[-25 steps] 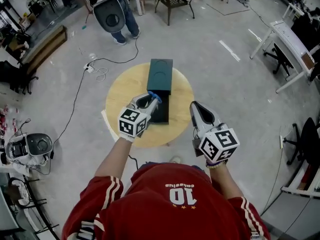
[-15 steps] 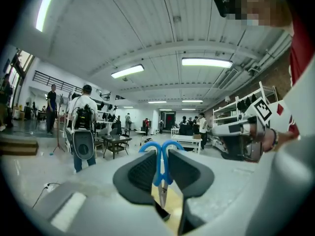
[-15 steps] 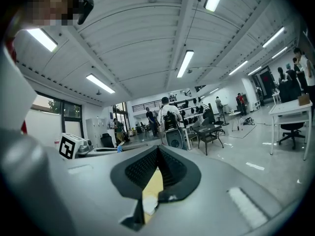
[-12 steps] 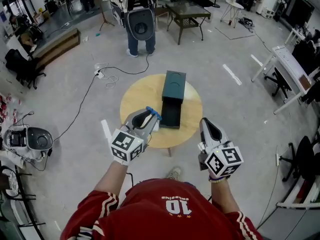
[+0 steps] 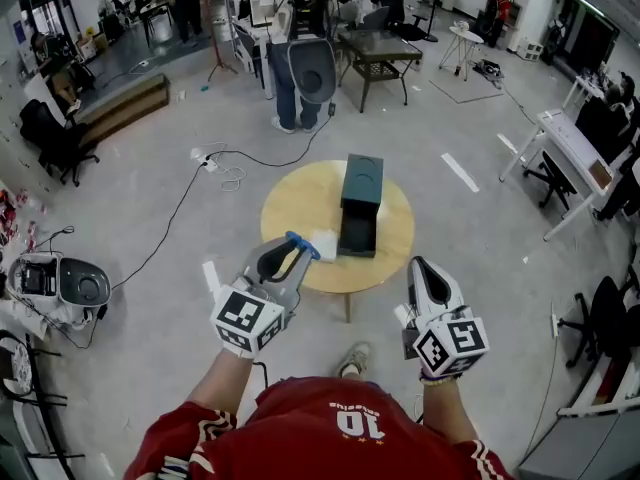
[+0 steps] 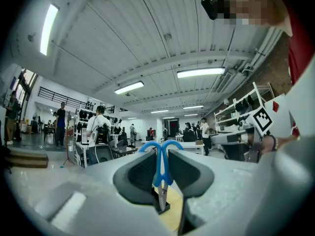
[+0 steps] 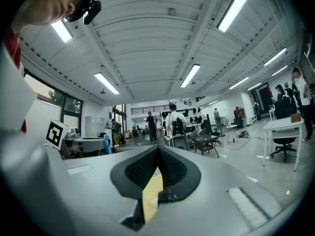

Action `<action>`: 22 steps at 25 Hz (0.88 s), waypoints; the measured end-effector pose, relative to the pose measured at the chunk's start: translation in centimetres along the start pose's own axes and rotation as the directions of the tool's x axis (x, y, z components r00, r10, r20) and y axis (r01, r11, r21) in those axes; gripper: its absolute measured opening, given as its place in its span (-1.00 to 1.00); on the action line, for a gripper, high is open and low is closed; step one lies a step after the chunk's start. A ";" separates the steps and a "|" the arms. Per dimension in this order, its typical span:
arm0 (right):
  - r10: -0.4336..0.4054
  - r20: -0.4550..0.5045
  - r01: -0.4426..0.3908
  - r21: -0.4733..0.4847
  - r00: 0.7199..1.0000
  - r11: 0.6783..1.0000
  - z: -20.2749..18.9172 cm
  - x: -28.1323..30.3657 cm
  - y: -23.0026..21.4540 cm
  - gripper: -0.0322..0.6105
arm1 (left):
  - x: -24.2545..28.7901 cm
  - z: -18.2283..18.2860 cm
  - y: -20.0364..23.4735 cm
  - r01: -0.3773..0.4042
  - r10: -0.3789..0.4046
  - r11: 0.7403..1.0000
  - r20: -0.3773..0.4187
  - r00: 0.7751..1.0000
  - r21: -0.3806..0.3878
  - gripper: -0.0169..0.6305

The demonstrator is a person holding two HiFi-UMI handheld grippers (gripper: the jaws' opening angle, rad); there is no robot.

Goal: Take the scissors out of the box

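While the left tool (image 5: 292, 250) clamps the scissors (image 6: 161, 161) (blue handles), the right tool (image 5: 422, 266) sits closed, empty.

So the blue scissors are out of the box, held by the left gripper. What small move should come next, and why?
Probably lower the left gripper onto bare table beside the box and set the scissors down. They are clamped between its jaws, clear of the box and held in the air near the table's near edge, so only placing them seems left.
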State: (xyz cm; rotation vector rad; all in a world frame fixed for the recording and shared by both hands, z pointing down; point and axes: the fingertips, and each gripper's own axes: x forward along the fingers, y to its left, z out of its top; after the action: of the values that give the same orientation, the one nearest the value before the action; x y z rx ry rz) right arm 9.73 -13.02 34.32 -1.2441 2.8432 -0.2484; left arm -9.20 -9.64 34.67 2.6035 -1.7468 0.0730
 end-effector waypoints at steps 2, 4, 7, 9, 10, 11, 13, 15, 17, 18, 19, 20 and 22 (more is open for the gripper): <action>-0.014 -0.003 0.014 0.001 1.000 1.000 -0.1 -0.7 0.7 -0.89 | -1.2 0.1 -0.2 0.003 -0.003 1.000 0.004 1.000 -0.004 -0.67; -0.024 0.003 0.024 0.007 1.000 1.000 -0.1 -1.0 1.4 -0.90 | -2.0 0.3 -0.3 0.007 -0.007 1.000 0.011 1.000 -0.011 -0.67; -0.032 0.012 0.032 0.006 0.999 0.999 0.0 -1.2 2.4 -0.90 | -2.9 0.8 -0.5 0.012 -0.012 1.000 0.022 1.000 -0.002 -0.67; -0.029 0.014 0.029 0.003 0.999 1.000 0.0 -1.4 2.9 -0.90 | -3.3 0.9 -0.6 0.010 -0.010 1.000 0.022 1.000 0.007 -0.67; -0.027 0.016 0.027 0.000 1.000 1.000 -0.1 -1.5 3.2 -0.90 | -3.6 0.9 -0.6 0.007 -0.007 1.000 0.021 1.000 0.008 -0.68; -0.024 0.017 0.024 -0.004 1.000 1.000 -0.1 -1.6 3.5 -0.90 | -3.8 0.9 -0.5 0.004 -0.005 1.000 0.020 1.000 0.007 -0.67; -0.020 0.019 0.020 -0.007 1.000 1.000 -0.2 -1.7 3.8 -0.90 | -4.1 0.9 -0.5 0.002 -0.002 1.000 0.019 1.000 0.004 -0.67; -0.017 0.019 0.017 -0.005 1.000 1.000 -0.2 -1.9 3.9 -0.90 | -4.2 0.9 -0.7 0.004 -0.004 1.000 0.019 1.000 0.003 -0.68; -0.015 0.020 0.015 -0.006 1.000 1.000 -0.1 -2.1 4.0 -0.90 | -4.3 1.1 -0.9 0.007 -0.007 1.000 0.021 1.000 0.003 -0.68; -0.014 0.020 0.014 -0.007 1.000 1.000 -0.1 -2.1 4.1 -0.90 | -4.3 1.2 -0.9 0.009 -0.009 1.000 0.022 1.000 0.003 -0.67; -0.013 0.020 0.013 -0.008 1.000 1.000 -0.1 -2.1 4.2 -0.90 | -4.4 1.2 -0.8 0.011 -0.011 1.000 0.023 1.000 0.001 -0.67; -0.011 0.019 0.011 -0.011 1.000 1.000 -0.1 -2.0 4.3 -0.90 | -4.4 1.2 -0.8 0.013 -0.013 1.000 0.025 1.000 -0.002 -0.67; -0.004 0.018 0.005 -0.020 1.000 1.000 -0.2 -2.1 4.6 -0.90 | -4.5 1.2 -0.9 0.019 -0.019 1.000 0.028 0.999 -0.006 -0.67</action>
State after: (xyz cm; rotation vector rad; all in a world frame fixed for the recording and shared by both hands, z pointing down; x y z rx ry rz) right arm 7.80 -8.40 33.71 -1.2501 2.8353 -0.2085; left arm -10.02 -5.17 33.28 2.6288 -1.7278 0.0311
